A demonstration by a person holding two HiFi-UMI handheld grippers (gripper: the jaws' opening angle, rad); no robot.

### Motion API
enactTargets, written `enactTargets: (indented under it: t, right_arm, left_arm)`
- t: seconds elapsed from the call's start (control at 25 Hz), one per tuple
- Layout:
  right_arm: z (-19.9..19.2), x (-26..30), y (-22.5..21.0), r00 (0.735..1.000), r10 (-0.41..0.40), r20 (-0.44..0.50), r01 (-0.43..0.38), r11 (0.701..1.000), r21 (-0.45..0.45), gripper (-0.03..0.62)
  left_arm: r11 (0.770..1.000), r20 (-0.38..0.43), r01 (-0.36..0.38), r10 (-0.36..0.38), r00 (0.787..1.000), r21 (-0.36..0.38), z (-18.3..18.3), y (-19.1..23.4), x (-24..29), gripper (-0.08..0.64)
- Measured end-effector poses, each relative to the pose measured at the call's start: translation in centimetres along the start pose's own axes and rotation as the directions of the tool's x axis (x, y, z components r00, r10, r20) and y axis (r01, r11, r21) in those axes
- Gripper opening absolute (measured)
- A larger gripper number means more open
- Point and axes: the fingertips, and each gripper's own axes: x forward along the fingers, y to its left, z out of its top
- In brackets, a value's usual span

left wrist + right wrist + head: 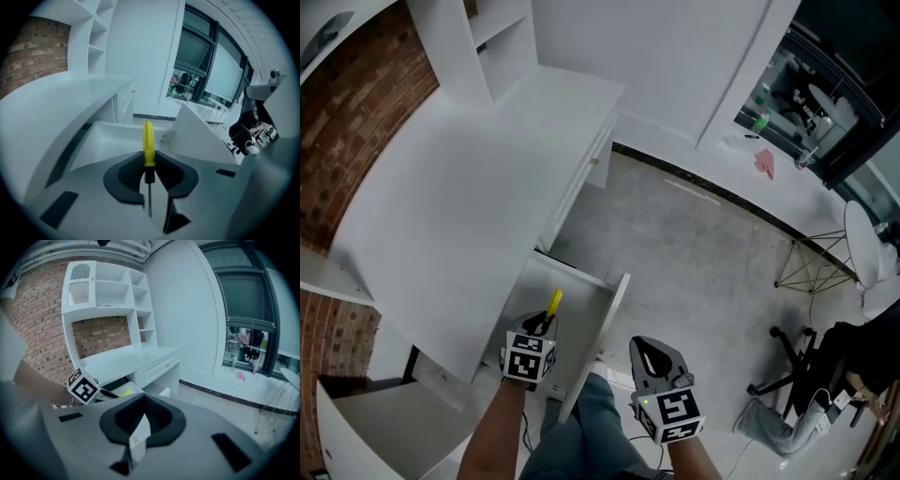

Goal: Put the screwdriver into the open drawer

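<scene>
A screwdriver (553, 306) with a yellow handle sits between the jaws of my left gripper (546, 325), which is shut on it. In the left gripper view the screwdriver (148, 146) has its handle pointing away and its metal shaft toward the camera, clamped in that left gripper (149, 161). It hangs over the open white drawer (583, 298), whose empty tray (117, 136) lies just ahead and below. My right gripper (649, 354) is to the right of the drawer front, over the floor, shut with nothing in it (143, 420).
The white desk (478, 178) has a shelf unit at its back and a closed drawer (595, 161) further along. A wire-legged stool (811, 267) and a black office chair (825, 375) stand on the grey floor to the right. A person's leg (591, 422) is below the drawer.
</scene>
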Motion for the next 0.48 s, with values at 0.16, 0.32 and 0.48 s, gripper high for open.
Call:
enactTargets:
  t: [0.16,0.32,0.48]
  right_arm:
    - [-2.1,1.6,1.0,1.000,-0.006,-0.024,0.007,0.999,0.033,0.011]
    - [-4.2,2.8,1.4,0.998,-0.013,-0.061,0.016,0.999,0.042,0.011]
    - [-5.7,3.5,1.4,0.995,-0.035,-0.094,0.040,0.998,0.050,0.011]
  left_arm:
    - [0.999,-0.074,0.032,-0.029,0.997,0.043,-2.9,0.4,3.6,0.084]
    - [0.999,-0.146,0.034,-0.028,0.989,0.042,-5.4,1.1,6.4,0.084]
    - [0.998,-0.214,0.018,-0.004,0.977,0.064,-7.5,1.7,8.1,0.084]
